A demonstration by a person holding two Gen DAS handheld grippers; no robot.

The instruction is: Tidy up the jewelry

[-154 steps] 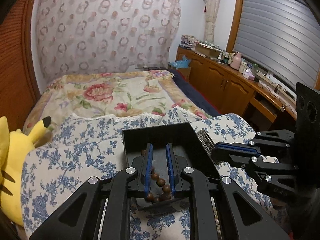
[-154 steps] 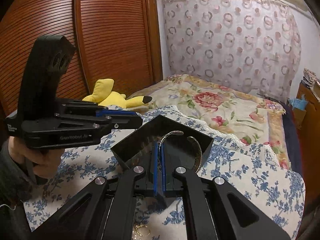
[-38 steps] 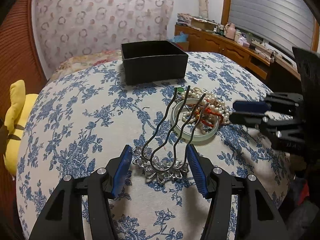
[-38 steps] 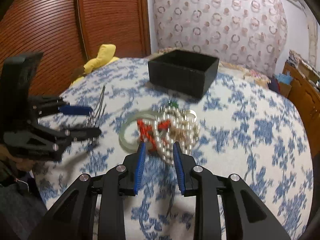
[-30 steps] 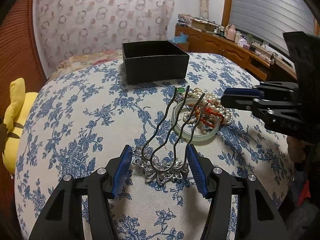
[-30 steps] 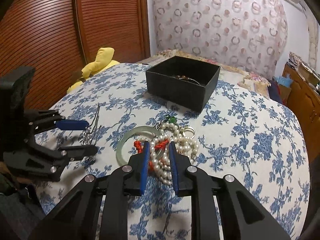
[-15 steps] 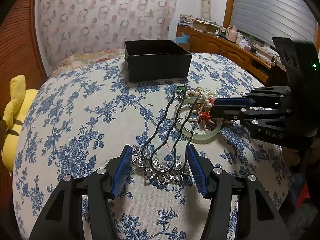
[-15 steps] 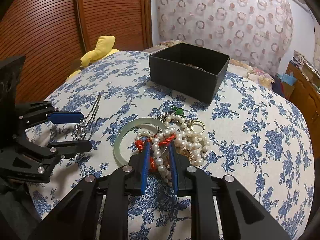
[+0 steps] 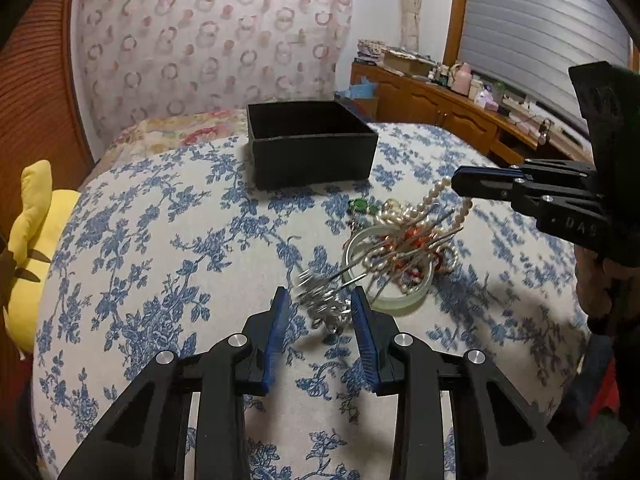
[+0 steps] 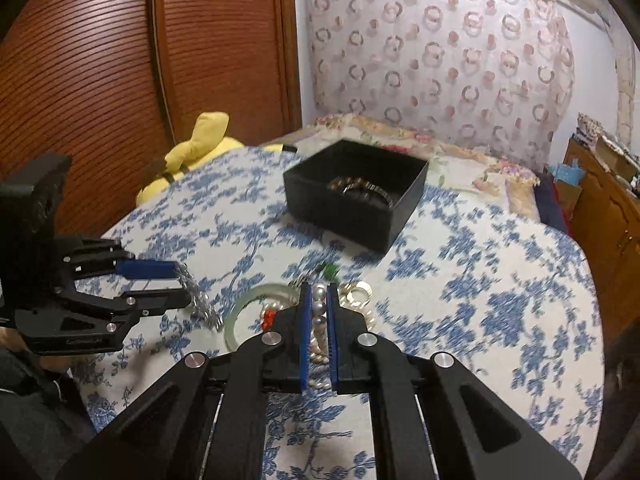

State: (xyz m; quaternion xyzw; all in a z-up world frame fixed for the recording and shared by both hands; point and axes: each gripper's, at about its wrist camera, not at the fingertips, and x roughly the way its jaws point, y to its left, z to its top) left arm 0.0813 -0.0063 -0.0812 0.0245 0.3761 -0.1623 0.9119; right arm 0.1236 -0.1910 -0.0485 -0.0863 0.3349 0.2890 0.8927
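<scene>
The worktop [image 9: 160,240] is covered by a white cloth with a blue flower print and carries all the jewelry. A black open box [image 10: 352,196] stands toward the far edge of the worktop, and a dark beaded bracelet [image 10: 360,190] lies inside it. A yellow plush toy [image 9: 32,232] sits off the left edge. The left gripper [image 9: 320,312] has just been closing, and its 2 blue pads now hold the ornate silver head of a metal hair fork [image 9: 324,300] between them; in the right wrist view the head sits clamped at the pad tips [image 10: 192,284]. The wavy prongs of the fork point away toward the jewelry pile and lie across a pale green bangle [image 9: 400,300] near the middle of the worktop. The right gripper [image 10: 318,320] is almost fully closed, gripping a pearl necklace [image 10: 318,308]; in the left wrist view 2 strands of pearls [image 9: 434,196] hang from its tip down to the pile. A red cord [image 9: 412,236] is tangled with the pearls inside the bangle. A gold ring [image 10: 356,290] lies just beside the pile on its right side. A small green stone [image 9: 360,205] lies between the pile and the box.
</scene>
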